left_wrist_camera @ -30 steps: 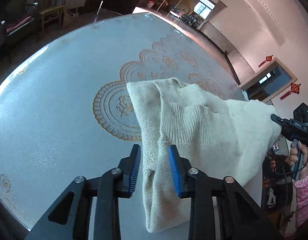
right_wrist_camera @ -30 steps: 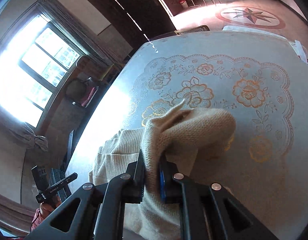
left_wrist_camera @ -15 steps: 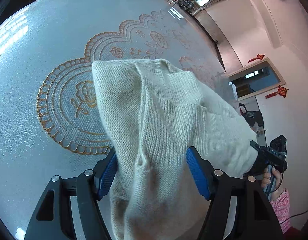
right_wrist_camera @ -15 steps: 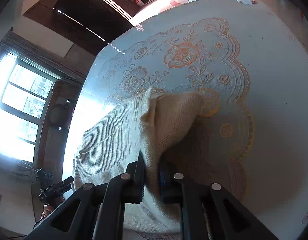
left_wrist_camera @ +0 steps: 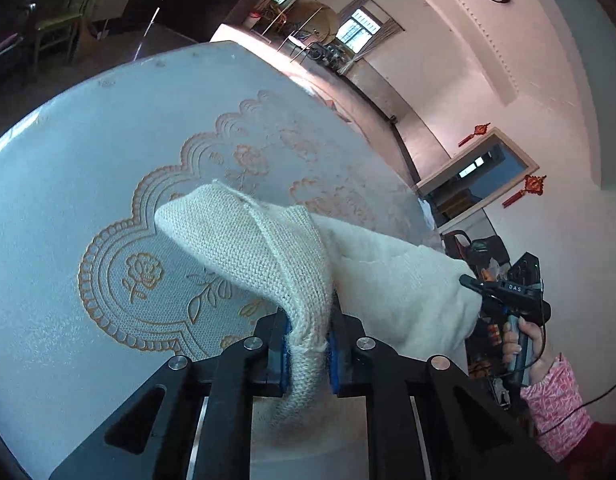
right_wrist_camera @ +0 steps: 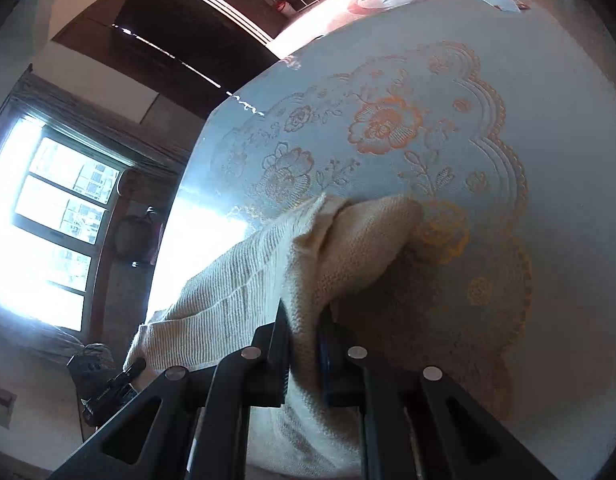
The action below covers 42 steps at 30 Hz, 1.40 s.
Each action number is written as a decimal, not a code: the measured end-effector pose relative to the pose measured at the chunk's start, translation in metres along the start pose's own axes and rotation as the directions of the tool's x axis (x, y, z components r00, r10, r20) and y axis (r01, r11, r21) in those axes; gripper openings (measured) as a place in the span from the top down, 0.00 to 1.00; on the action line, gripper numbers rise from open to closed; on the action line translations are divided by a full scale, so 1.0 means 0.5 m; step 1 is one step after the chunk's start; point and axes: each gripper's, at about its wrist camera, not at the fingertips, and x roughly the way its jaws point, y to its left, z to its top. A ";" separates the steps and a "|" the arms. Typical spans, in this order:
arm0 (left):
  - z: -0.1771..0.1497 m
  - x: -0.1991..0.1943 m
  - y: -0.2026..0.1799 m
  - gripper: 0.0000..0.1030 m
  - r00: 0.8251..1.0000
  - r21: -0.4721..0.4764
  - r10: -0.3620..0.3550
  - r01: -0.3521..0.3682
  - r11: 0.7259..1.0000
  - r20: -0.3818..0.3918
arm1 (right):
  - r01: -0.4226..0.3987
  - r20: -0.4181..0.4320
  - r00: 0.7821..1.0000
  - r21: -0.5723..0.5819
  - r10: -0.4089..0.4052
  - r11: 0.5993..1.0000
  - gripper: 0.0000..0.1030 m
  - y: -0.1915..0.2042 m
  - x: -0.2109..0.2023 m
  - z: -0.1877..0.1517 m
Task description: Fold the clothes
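We read "DAS" in white letters on the black body of the right gripper (left_wrist_camera: 508, 292), seen from the left wrist view, where a hand (left_wrist_camera: 520, 344) in a pink patterned sleeve (left_wrist_camera: 556, 404) grips its handle. Our left gripper (left_wrist_camera: 306, 340) is clamped narrow on a bunched fold of the cream knit sweater (left_wrist_camera: 267, 248); the right one is likewise pinched on the garment (right_wrist_camera: 308, 344). The sweater hangs between the 2 grippers, partly lying on the table (left_wrist_camera: 67, 200). The tabletop is pale blue with orange lace-style flowers. Beyond it we see pink walls, a bright window (right_wrist_camera: 55, 216), 2 red knot ornaments (left_wrist_camera: 528, 188) beside a doorway.
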 end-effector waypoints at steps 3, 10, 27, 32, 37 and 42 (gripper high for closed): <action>0.009 -0.061 -0.015 0.86 0.998 0.010 -0.009 0.008 1.000 0.067 | -0.032 -0.004 0.999 -0.083 0.032 0.996 0.91 0.086 0.015 0.033; -0.012 -0.222 0.022 0.86 0.971 -0.026 0.100 -0.096 0.995 0.219 | -0.121 -0.086 0.991 -0.254 0.102 0.960 0.91 0.314 0.141 0.075; -0.171 -0.269 0.250 0.83 0.882 -0.303 0.457 -0.408 0.861 0.110 | -0.170 -0.278 0.960 -0.495 0.030 0.852 0.90 0.743 0.617 0.093; -0.189 -0.236 0.308 0.67 0.875 -0.335 0.483 -0.447 0.830 0.030 | -0.003 -0.240 0.960 -0.524 -0.144 0.851 0.83 0.723 0.732 0.098; -0.189 -0.231 0.326 0.58 0.880 -0.325 0.473 -0.436 0.839 0.041 | 0.184 -0.082 0.959 -0.556 -0.273 0.810 0.77 0.704 0.745 0.127; -0.169 -0.227 0.346 0.58 0.855 -0.308 0.514 -0.472 0.826 0.068 | 0.242 0.149 0.970 -0.644 -0.192 0.726 0.76 0.754 0.626 0.120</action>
